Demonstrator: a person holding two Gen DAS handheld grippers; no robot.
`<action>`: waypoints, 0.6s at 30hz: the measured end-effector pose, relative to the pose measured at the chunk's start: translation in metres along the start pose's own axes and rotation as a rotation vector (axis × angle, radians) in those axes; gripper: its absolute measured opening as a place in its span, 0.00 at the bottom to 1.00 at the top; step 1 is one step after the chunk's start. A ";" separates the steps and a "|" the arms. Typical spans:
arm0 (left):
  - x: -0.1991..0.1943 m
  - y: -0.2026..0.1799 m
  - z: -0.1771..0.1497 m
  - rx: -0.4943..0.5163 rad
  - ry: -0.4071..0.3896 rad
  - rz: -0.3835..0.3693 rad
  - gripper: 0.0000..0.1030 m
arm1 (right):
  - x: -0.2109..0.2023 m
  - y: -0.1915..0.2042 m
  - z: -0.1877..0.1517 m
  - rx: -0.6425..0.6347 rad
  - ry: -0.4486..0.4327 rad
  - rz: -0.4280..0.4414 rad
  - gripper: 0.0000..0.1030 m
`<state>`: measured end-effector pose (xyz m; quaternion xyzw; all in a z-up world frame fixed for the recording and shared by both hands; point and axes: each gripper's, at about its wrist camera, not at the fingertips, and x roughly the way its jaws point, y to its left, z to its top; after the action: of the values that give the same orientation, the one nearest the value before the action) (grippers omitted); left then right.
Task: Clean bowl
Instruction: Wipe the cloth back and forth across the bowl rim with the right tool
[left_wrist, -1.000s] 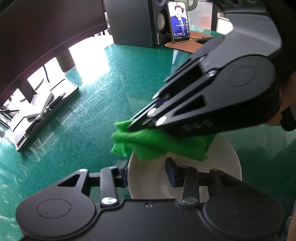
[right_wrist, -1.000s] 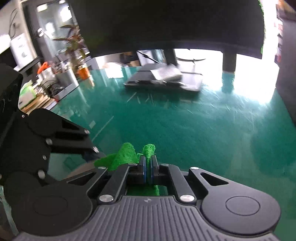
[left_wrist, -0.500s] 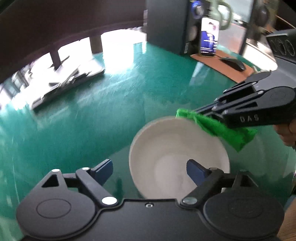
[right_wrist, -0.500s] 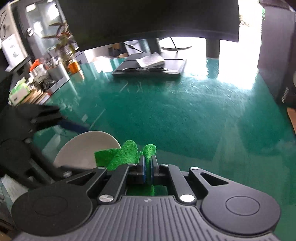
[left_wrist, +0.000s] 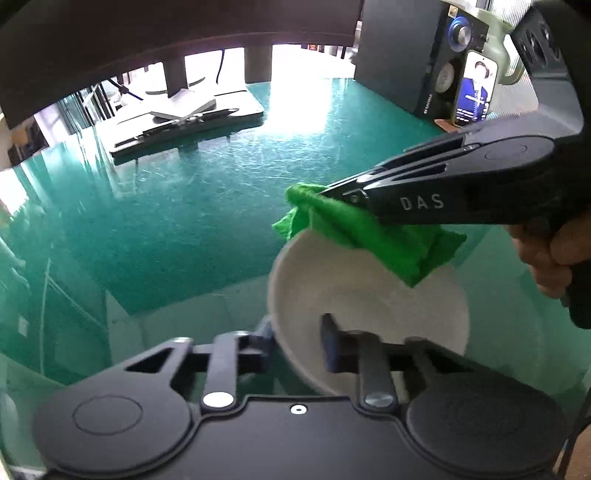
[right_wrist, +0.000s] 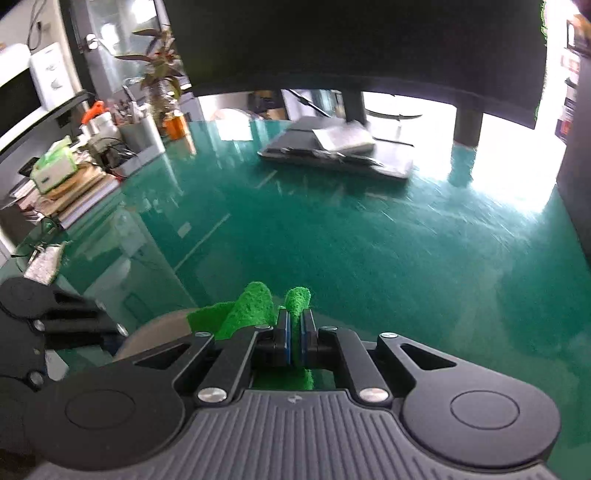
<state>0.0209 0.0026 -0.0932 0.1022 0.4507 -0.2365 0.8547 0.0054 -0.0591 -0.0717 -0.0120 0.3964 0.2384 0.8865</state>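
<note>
The left claw (left_wrist: 295, 341) is clamped on the near rim of the white bowl (left_wrist: 369, 295): one blue-padded finger (left_wrist: 328, 347) sits inside the bowl and the other outside against the wall, with the rim pinched between them. The bowl sits tilted in this grip over the green table (left_wrist: 184, 221), its opening turned up and toward the camera (whether its base touches the table cannot be made out, since the claw's body covers the lower edge).

The right claw (right_wrist: 294, 341) is clenched tight on a green cloth (right_wrist: 255, 306), the two blue pads pressed together with a fold of fabric sticking up between and beyond them. From the left wrist view this claw (left_wrist: 332, 194) comes in from the right, held by a hand (left_wrist: 546, 258) cut off at the frame edge, and the cloth (left_wrist: 369, 236) drapes over the far rim of the bowl, touching its inner wall.

In the right wrist view only a sliver of the bowl (right_wrist: 159, 328) shows, behind the claw's own body, with the left claw (right_wrist: 122, 328) dark at the left edge. The far table things are blurred: a black tray (left_wrist: 184, 118) with something flat on it and a lit phone (left_wrist: 474, 92) leaning by a black speaker (left_wrist: 406, 55).
</note>
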 end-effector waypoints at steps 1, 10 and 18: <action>-0.001 0.001 0.000 0.013 -0.002 -0.005 0.21 | 0.001 0.003 0.002 -0.014 -0.004 0.005 0.06; 0.012 0.008 0.015 0.113 -0.020 -0.062 0.23 | -0.021 -0.017 -0.027 0.039 0.051 -0.041 0.05; 0.017 0.006 0.020 0.169 -0.011 -0.077 0.25 | -0.006 -0.016 -0.016 0.052 0.013 -0.038 0.05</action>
<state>0.0466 -0.0057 -0.0958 0.1554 0.4281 -0.3067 0.8358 -0.0027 -0.0789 -0.0813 0.0021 0.4082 0.2109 0.8882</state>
